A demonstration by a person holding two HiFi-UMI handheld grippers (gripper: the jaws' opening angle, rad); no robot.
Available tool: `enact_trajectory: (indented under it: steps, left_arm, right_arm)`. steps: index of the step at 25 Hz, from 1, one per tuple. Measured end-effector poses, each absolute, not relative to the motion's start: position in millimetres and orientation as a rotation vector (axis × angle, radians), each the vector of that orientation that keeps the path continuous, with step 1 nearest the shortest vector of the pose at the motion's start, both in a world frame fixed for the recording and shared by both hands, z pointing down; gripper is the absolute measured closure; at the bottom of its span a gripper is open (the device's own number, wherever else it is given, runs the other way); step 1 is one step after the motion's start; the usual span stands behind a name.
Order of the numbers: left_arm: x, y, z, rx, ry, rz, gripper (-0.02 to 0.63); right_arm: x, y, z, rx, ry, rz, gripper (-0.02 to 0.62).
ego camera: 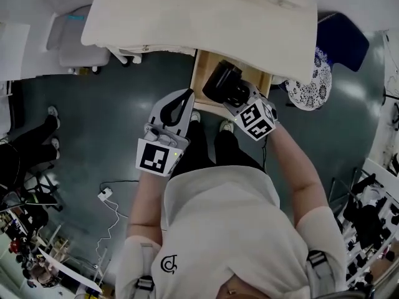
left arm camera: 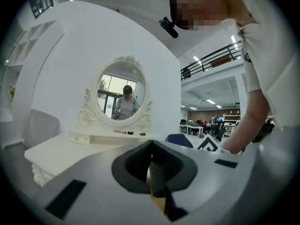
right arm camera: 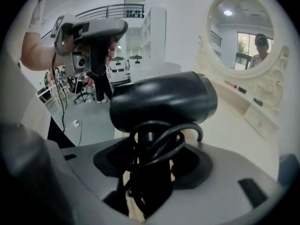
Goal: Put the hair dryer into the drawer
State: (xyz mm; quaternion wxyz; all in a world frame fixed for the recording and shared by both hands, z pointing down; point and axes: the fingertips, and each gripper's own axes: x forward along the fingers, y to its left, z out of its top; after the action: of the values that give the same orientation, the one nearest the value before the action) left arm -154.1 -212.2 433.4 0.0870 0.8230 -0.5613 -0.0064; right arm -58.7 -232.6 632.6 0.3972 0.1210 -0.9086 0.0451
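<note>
A black hair dryer (ego camera: 225, 85) with its cord wound round the handle hangs over the open wooden drawer (ego camera: 201, 80) under the dressing table. My right gripper (ego camera: 237, 98) is shut on the handle, and the dryer's barrel (right arm camera: 164, 102) lies crosswise just past the jaws (right arm camera: 150, 149). The coiled cord (right arm camera: 157, 137) sits between the fingers. My left gripper (ego camera: 185, 98) hovers beside the drawer's left front corner, shut with nothing in it; its tips meet (left arm camera: 151, 146). The drawer's inside is mostly hidden behind the dryer.
The cream dressing table top (ego camera: 187, 17) overhangs the drawer, with an oval mirror (left arm camera: 121, 97) on it. A white stool (ego camera: 78, 45) stands left, a blue chair (ego camera: 340, 42) and a patterned round item (ego camera: 312, 86) right. A cable and plug (ego camera: 106, 195) lie on the floor.
</note>
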Motion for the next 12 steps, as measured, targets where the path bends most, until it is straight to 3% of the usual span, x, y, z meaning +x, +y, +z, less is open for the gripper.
enact_trajectory:
  steps: [12]
  left_arm:
    - [-167.8,-219.0,467.8,2.429,-1.592,0.051,0.594]
  right_arm:
    - [-60.0,-225.6,752.0,0.1,-2.012,0.142,0.342]
